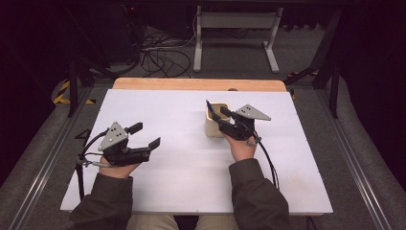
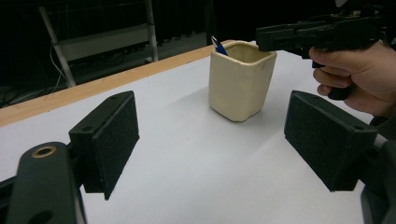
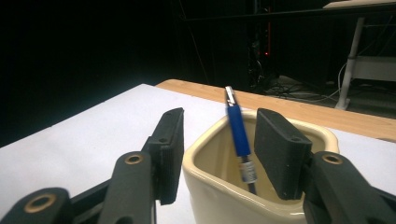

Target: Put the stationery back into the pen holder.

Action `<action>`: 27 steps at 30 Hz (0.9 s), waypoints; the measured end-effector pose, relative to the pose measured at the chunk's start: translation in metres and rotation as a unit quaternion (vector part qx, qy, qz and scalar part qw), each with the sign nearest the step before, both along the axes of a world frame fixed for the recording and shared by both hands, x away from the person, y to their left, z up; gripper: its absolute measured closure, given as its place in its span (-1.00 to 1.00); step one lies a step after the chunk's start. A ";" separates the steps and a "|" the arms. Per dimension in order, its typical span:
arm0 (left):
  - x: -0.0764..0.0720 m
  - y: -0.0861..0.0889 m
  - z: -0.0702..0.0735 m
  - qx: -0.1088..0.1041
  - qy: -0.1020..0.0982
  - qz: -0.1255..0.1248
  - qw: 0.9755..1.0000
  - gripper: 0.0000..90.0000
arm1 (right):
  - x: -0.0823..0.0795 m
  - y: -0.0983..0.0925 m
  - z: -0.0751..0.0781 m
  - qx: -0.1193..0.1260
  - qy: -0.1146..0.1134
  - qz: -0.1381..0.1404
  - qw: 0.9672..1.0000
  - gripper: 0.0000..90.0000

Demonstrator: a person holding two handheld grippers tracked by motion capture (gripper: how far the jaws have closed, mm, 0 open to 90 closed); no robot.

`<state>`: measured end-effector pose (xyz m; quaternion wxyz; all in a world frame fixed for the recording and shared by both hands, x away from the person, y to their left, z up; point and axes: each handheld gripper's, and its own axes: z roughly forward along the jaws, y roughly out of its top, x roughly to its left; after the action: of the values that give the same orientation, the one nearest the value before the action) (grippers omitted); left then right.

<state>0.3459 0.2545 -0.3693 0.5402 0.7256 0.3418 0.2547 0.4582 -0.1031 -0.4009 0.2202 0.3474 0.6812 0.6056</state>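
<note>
Room: dark surround, cables and a white frame stand on the grey floor beyond the table's far edge.
Surface: white table top with a wooden strip along its far edge; no earlier clutter to note, just one cup and the two tools.
Open room, left half: bare white from the left edge to the middle, with the left gripper over it near the left edge, about halfway between the near and far edges.
Open room, right half: bare white between the cup and the right edge, and from the hands back to the near edge.
Cup: cream square cup upright, right of the table's middle and nearer the far edge than the near one.
Pen: blue pen stands in the cup, leaning on its far wall, tip down and top end above the rim.
Right gripper: right gripper is at the cup's rim; one jaw hangs outside the wall, the other over the opening, and the pen stands free between them, touched by neither pad, the jaws parted.
Left gripper state: jaws spread wide with nothing between them, pointing toward the cup and well apart from it.
Hands: right hand is just on the near side of the cup.
</note>
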 end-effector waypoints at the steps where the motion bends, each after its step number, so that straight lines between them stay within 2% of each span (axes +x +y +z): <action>1: 0.000 0.000 0.000 0.000 -0.002 0.000 1.000 -0.58 | -0.001 0.000 0.000 0.003 0.000 0.002 1.000 0.14; 27: 0.001 0.000 -0.001 0.003 -0.001 0.001 1.000 -0.58 | -0.017 -0.009 0.008 0.018 -0.003 0.040 0.999 -0.18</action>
<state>0.3466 0.2545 -0.3699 0.5380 0.7265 0.3415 0.2571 0.4409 -0.1118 -0.3926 0.1912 0.3217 0.6831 0.6272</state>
